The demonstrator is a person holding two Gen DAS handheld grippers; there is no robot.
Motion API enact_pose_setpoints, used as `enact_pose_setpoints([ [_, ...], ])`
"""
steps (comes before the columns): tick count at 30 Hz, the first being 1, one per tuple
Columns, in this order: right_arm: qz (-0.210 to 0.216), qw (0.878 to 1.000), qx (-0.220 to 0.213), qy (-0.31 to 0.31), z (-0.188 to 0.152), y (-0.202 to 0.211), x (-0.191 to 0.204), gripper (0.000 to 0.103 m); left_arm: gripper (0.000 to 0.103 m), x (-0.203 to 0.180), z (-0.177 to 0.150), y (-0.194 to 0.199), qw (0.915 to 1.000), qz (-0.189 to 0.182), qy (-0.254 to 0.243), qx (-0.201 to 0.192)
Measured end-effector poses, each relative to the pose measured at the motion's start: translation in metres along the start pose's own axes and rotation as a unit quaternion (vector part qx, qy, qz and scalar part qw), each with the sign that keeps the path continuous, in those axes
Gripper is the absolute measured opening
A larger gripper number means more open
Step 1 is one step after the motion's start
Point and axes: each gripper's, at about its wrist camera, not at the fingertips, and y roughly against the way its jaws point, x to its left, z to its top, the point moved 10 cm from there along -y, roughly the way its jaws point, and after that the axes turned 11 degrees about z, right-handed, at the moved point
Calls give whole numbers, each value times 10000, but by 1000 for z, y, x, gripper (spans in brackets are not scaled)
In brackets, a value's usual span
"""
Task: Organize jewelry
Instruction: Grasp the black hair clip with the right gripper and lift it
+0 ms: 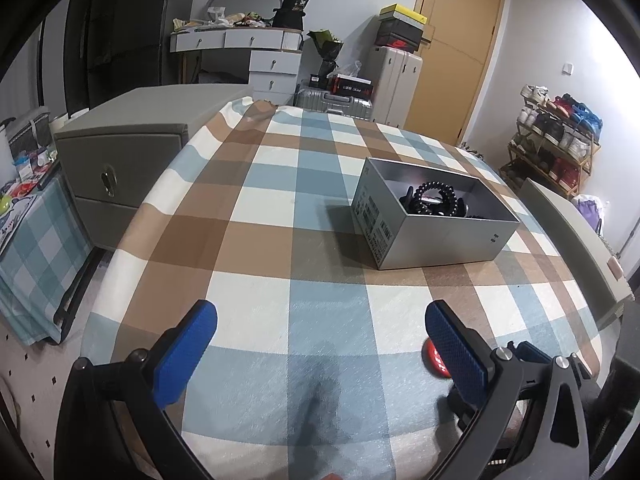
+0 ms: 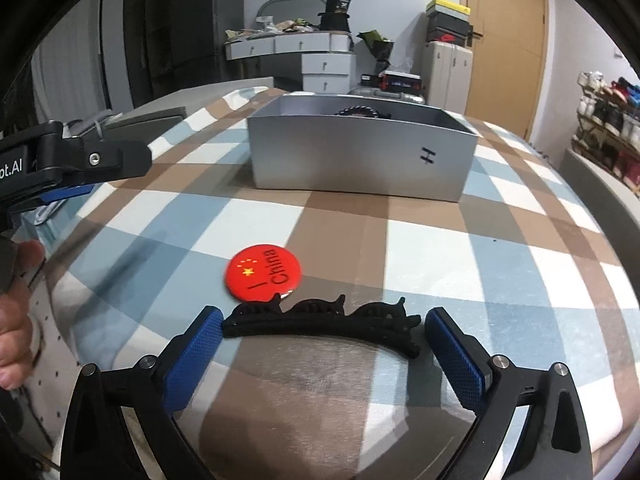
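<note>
A black decorated hair clip (image 2: pixel 320 320) lies on the checked tablecloth, right between the tips of my right gripper (image 2: pixel 324 340), which stands open around it without squeezing it. Just beyond the clip rests a round red "China" badge (image 2: pixel 262 272). Farther back stands an open silver box (image 2: pixel 360 152) holding black bead bracelets (image 1: pixel 434 200). My left gripper (image 1: pixel 320 344) hovers open and empty over the near table edge. Its right finger hides part of the red badge (image 1: pixel 432 356). The silver box (image 1: pixel 440 236) sits ahead of it to the right.
The checked tablecloth (image 1: pixel 280 220) covers the table. A grey drawer cabinet (image 1: pixel 120 168) stands left of the table and a shoe rack (image 1: pixel 556 144) at the far right. A hand (image 2: pixel 14 300) and the left gripper (image 2: pixel 100 160) show at the right wrist view's left edge.
</note>
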Motion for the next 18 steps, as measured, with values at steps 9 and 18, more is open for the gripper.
enact_pose_setpoints([
  [9, 40, 9999, -149, -61, 0, 7, -8, 97, 101, 1, -2, -2, 10000, 21, -5, 82],
  [18, -14, 9988, -448, -215, 12, 21, -27, 97, 101, -17, -10, -6, 9991, -220, -221, 287],
])
